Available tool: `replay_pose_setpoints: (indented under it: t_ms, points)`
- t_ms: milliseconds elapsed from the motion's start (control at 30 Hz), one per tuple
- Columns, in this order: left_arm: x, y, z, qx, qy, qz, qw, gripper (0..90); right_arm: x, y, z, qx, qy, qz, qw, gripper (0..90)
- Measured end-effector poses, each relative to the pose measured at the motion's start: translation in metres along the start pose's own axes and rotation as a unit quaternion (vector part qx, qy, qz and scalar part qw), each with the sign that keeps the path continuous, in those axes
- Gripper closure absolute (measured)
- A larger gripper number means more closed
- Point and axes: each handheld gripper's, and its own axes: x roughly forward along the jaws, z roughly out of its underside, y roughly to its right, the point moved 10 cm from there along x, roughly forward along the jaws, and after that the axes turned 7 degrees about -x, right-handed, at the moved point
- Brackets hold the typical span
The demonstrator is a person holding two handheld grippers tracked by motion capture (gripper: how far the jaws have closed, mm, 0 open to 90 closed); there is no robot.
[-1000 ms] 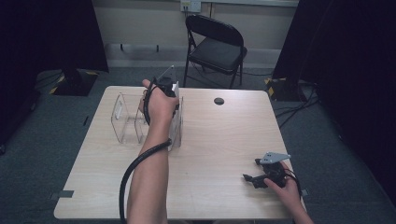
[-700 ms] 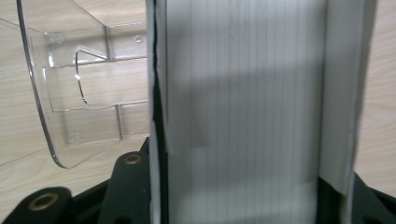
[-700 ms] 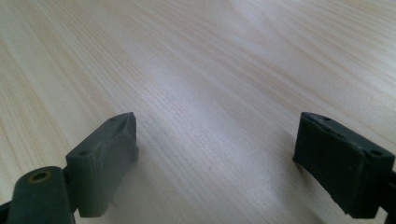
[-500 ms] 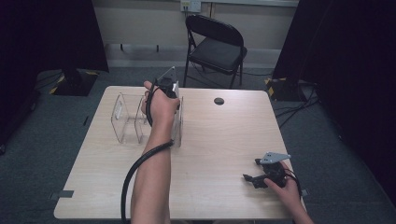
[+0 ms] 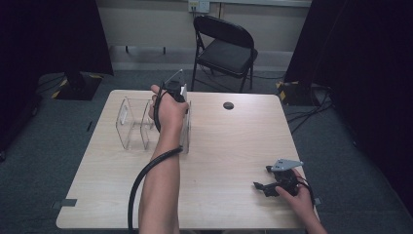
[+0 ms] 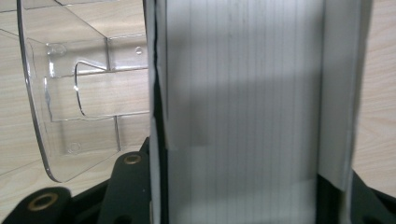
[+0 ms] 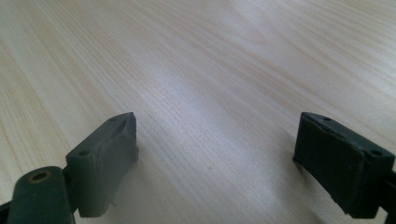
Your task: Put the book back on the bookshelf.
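At the lower right of the high view, my right gripper [image 5: 272,185] rests on the wooden table [image 5: 234,146], its jaws spread wide with only bare tabletop between them. Further up, at centre left of the frame, my left gripper [image 5: 174,92] pinches a white binder [image 6: 243,112] that stands upright on the table. The binder sits just beside a clear plastic file holder [image 5: 134,122]. Beyond the table, at the top of the frame, stands a black folding chair [image 5: 226,48].
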Motion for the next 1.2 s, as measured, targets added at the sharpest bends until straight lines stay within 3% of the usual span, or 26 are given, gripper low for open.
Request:
replay_pose_setpoints:
  t_ms: [100,200,400,800,900,1200]
  points:
    - [0.0,-0.0022,-0.0018,0.006,0.005,-0.006,0.9999,52.7,0.0,0.0,0.0,0.0,0.0,0.0,1.0,12.2]
    - [0.0009,-0.002,-0.0018,-0.007,0.006,-0.002,1.0,52.7,0.0,0.0,0.0,0.0,0.0,0.0,1.0,12.2]
    - [0.0033,-0.0022,-0.003,-0.013,0.014,-0.006,0.9998,52.6,0.0001,0.0001,-0.0002,0.0,0.001,0.0,1.0,12.2]
    - [0.0035,-0.0008,-0.002,-0.007,0.022,-0.008,0.9997,51.7,0.0001,0.0001,0.0,-0.001,0.0,0.0,1.0,12.2]
    - [0.0025,-0.0026,-0.0014,0.006,0.02,-0.006,0.9998,51.2,0.0001,0.0001,-0.0001,-0.001,0.001,0.0,1.0,12.2]
    - [0.0024,-0.0016,-0.0014,-0.002,0.04,0.003,0.9992,48.7,0.0001,0.0,-0.0001,0.0,0.0,0.0,1.0,12.2]
